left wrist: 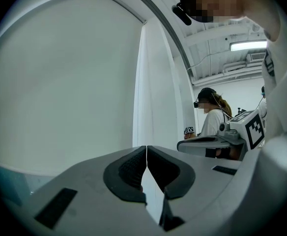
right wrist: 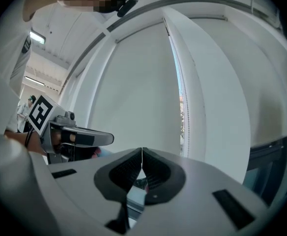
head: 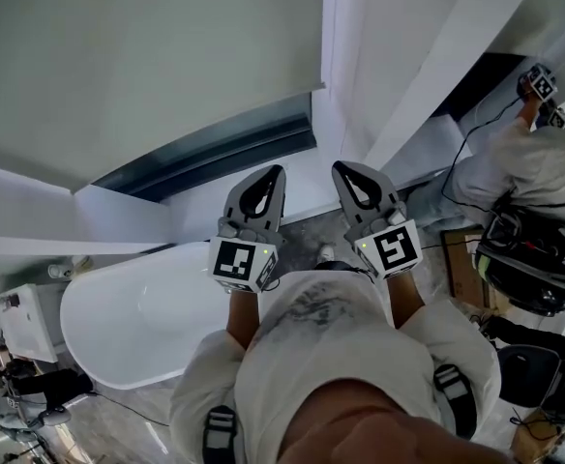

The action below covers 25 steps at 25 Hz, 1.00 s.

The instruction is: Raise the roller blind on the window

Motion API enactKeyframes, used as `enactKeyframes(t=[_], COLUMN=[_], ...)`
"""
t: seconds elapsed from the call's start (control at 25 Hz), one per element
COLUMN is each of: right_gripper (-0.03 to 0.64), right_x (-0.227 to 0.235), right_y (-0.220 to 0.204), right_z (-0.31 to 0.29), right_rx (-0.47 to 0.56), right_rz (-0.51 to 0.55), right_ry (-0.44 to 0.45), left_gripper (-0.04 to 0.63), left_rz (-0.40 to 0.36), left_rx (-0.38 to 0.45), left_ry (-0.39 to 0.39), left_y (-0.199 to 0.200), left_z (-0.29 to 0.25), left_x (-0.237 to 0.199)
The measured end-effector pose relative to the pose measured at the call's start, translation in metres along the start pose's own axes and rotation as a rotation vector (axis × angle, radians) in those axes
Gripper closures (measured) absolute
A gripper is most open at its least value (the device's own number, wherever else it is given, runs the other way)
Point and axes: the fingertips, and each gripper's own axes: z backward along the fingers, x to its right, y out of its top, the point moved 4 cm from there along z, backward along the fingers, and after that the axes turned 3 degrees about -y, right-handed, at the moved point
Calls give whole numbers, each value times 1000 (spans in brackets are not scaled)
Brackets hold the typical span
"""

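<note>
The roller blind (head: 147, 56) is hanging down over most of the window, filling the upper left of the head view, with a dark strip of glass (head: 215, 153) showing under its bottom edge. The person is holding both grippers side by side, pointing level toward the window wall, apart from the blind.

The left gripper (head: 274, 176) is clenched, its jaws meeting with nothing between them; in its own view the closed tips (left wrist: 146, 147) are facing the blind's pale fabric (left wrist: 65, 82).

The right gripper (head: 344, 170) is likewise clenched and empty, its tips (right wrist: 142, 150) aiming at the blind (right wrist: 138, 82). A bead chain (right wrist: 181, 107) is hanging along the frame just right of the blind, clear of both grippers.

A white bathtub (head: 118, 327) is sitting below the window at the left. Another person (head: 534, 167) is working at the far right of the head view
</note>
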Motion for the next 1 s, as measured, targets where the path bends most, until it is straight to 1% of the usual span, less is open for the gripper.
enactKeyframes(t=[0.08, 0.36, 0.52, 0.68, 0.84, 1.0], right_gripper=[555, 555, 555, 555, 555, 555], right_x=[5, 22, 26, 25, 27, 29], right_y=[2, -4, -6, 2, -1, -7], right_z=[-2, -6, -13, -26, -34, -39], right_rx=[18, 12, -2, 26, -8, -21], right_rz=[-4, -20, -13, -7, -11, -17], right_ry=[5, -2, -34, -84, -118, -148], left_gripper=[584, 584, 584, 584, 584, 584], left_rz=[-3, -1, 1, 11, 17, 22], left_rx=[4, 9, 20, 22, 21, 17], left_ry=[-10, -58, -102, -157, -195, -230], left_y=[1, 1, 1, 2, 2, -3], left_z=[-9, -37, -51, -62, -73, -87], left_x=[2, 3, -5, -19, -30, -37])
